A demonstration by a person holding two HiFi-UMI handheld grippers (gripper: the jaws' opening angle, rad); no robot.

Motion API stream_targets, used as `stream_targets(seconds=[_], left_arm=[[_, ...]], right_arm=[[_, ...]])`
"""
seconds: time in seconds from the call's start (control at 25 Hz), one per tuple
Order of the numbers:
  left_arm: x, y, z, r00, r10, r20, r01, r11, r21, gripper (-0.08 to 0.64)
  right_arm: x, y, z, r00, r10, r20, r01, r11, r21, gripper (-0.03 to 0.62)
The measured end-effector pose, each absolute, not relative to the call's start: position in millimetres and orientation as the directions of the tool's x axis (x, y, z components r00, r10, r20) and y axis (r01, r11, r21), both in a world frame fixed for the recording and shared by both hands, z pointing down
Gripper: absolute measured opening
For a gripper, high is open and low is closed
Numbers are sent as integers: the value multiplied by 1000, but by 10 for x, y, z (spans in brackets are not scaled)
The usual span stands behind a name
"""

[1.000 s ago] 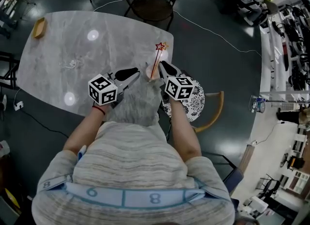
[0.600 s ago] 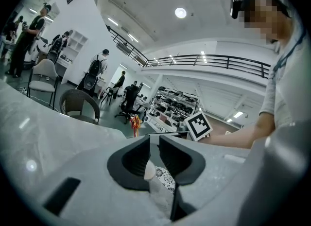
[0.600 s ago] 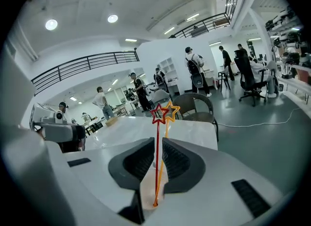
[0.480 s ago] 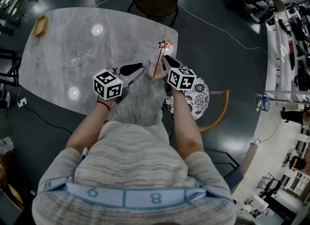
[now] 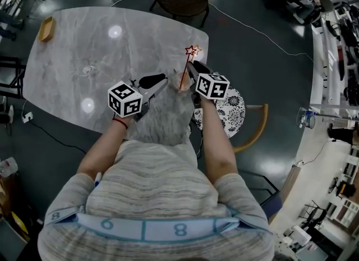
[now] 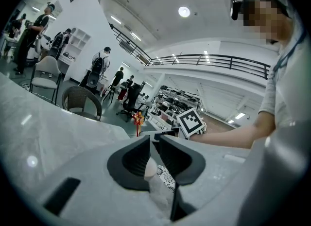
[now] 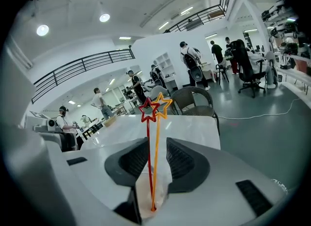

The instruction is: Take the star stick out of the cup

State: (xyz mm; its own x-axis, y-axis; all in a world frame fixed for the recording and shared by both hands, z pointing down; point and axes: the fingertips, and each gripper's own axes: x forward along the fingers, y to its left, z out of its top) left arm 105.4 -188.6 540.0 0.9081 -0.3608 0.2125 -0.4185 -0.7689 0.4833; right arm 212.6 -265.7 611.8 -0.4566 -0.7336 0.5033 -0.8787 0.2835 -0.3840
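Open lab hall (equipment benches (image 5: 336,24), mezzanine railing (image 6: 209,60)).

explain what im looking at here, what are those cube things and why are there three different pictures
There is no robot arm here. A person holds a two-jaw hand tool in each hand, and the marker cubes are part of those tools.

The head view comes from a camera on the person's head, looking steeply down. The left and right gripper views come from a camera riding on each tool, looking along its jaws.

On the marble table stands a cup with two star sticks in it, one red and one orange. A small wooden tray lies near the table's far left edge.

The left gripper appears closed on the cup's wall, steadying it. The right gripper has just been opening its jaws. The sticks stand between them, not yet pinched.
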Motion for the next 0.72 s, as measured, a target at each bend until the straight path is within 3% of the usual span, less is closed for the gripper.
stream_targets(seconds=[0.28,0.44,0.72], left_arm=[[1017,-1867,5379,907,-363,214,-421,-766,485,55],[1030,-1870,5395,907,-362,214,-420,-765,488,55],[1038,-1846,5402,910,-358,209,-414,-766,492,55]], right_arm=[[2061,-2662,6131,-468,-717,517,-875,298,-381,78],[2041,-2654,6126,-478,-710,518,-873,315,-373,26],[2109,-2635,6100,-443,-735,513,-889,284,-360,21]])
